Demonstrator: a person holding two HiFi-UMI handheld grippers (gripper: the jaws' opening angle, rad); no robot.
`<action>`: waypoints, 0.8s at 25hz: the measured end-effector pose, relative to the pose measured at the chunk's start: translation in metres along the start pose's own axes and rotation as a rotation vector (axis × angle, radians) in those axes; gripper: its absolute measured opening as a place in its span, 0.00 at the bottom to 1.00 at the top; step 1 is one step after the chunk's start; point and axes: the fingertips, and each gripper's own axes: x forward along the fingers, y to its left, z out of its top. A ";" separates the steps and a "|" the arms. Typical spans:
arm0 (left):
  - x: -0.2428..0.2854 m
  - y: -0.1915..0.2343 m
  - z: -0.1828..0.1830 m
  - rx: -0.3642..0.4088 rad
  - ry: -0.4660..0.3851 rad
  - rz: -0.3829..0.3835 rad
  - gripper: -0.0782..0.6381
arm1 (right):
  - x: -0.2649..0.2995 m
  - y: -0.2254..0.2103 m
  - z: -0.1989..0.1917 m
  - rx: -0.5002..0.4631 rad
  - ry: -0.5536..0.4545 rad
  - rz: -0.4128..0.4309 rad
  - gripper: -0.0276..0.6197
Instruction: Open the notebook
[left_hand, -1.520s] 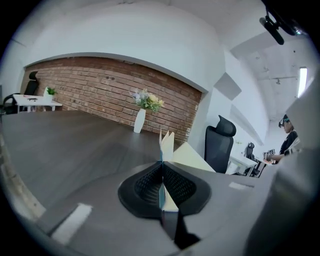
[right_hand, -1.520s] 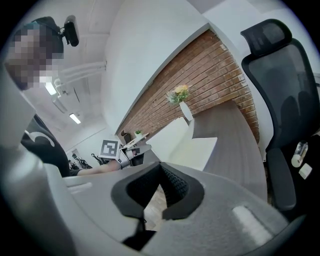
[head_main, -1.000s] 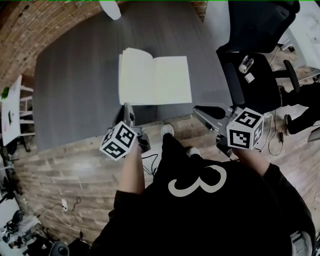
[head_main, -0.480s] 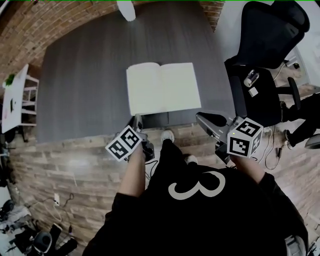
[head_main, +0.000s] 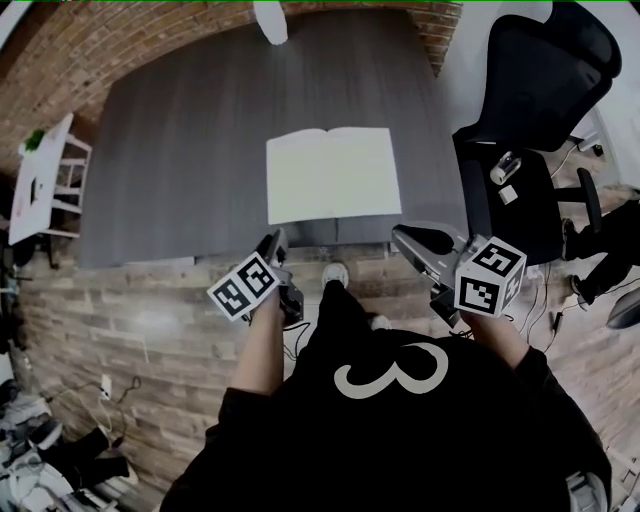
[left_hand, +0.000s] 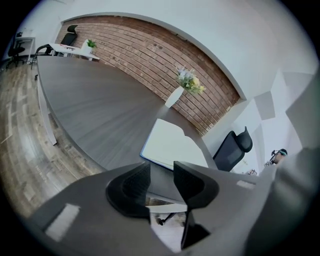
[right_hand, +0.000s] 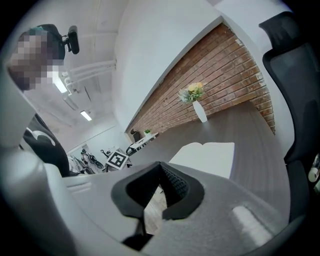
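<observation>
The notebook (head_main: 333, 173) lies open and flat, blank cream pages up, near the front edge of the dark grey table (head_main: 180, 150). My left gripper (head_main: 271, 244) hovers just off the table's front edge, short of the notebook's near left corner. In the left gripper view its jaws (left_hand: 161, 171) are opening, with a clear gap and nothing between them; the notebook (left_hand: 172, 145) lies just beyond. My right gripper (head_main: 405, 236) hangs off the front edge below the notebook's right corner. Its tips meet in the right gripper view (right_hand: 161, 167), empty, with the notebook (right_hand: 207, 155) ahead.
A white vase of flowers (head_main: 270, 18) stands at the table's far edge by the brick wall. A black office chair (head_main: 530, 90) is close to the table's right end. A white side table (head_main: 40, 180) stands on the wooden floor at left.
The notebook's left pages, fanned up a second ago, now lie flat. My left gripper has drawn back and down from the notebook's near left corner. The right gripper has stayed in place.
</observation>
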 end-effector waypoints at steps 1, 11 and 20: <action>-0.005 -0.007 -0.001 0.009 -0.002 -0.018 0.33 | -0.002 0.003 0.002 -0.012 -0.005 0.010 0.05; -0.077 -0.133 0.015 0.336 -0.079 -0.299 0.25 | -0.029 0.041 0.039 -0.146 -0.070 0.110 0.05; -0.150 -0.243 0.003 0.532 -0.161 -0.548 0.13 | -0.059 0.093 0.074 -0.198 -0.153 0.224 0.05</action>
